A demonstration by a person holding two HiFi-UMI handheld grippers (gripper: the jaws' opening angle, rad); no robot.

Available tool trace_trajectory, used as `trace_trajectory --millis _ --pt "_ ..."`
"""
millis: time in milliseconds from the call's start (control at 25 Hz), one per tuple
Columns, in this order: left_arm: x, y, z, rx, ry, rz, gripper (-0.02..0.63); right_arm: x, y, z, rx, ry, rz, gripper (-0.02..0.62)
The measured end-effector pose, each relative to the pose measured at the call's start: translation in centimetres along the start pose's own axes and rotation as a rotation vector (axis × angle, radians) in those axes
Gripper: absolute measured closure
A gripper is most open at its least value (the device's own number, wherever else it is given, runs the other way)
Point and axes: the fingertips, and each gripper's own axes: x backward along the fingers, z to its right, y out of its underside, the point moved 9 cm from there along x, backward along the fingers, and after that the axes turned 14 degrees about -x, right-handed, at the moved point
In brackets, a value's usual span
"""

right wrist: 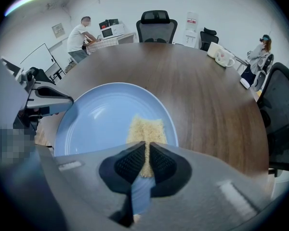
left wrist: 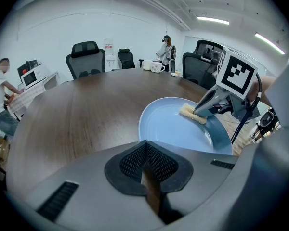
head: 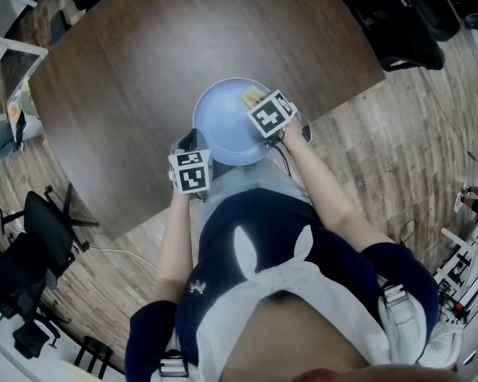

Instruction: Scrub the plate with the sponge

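- Head view: a round pale-blue ceramic plate sits at the near edge of a round dark-brown wooden table. The right gripper holds a small rectangular yellow sponge on the plate, at about 1 o'clock from its centre. The left gripper sits by the plate's rim at 7 o'clock.
- Left gripper view: the jaws are pressed together and grip nothing; only a thin brown slit shows between them. The plate lies at 1 o'clock from them, with its near rim just beside the tips. The sponge's long axis follows the far right rim.
- Right gripper view: the jaws are clamped on the near end of the sponge. Its long axis runs straight ahead to 12 o'clock. The plate's bare face spreads toward 10 o'clock, so the next stroke likely sweeps that way. This gripper is the nearer one to the sponge.
- Writing: none is legible. Each gripper's cube carries only black-and-white square markers.
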Motion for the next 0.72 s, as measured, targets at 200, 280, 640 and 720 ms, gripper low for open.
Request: trace_trajectory --millis 200,280,640,720 --pt "-0.2 -0.2 0.1 -0.002 0.003 0.001 0.603 0.0 -0.2 -0.1 0.037 0.0 0.006 0.571" --pt "-0.2 -0.1 0.0 0.0 0.004 0.003 0.603 -0.1 -0.2 -0.2 0.038 0.001 0.004 0.571" --pt "0.1 -0.1 -0.2 0.022 0.015 0.014 0.603 0.1 -0.4 -1.5 0.032 -0.041 0.013 0.571" --pt "0.1 -0.1 -0.2 0.02 0.015 0.013 0.603 0.0 -0.5 -1.7 0.024 -0.058 0.016 0.571"
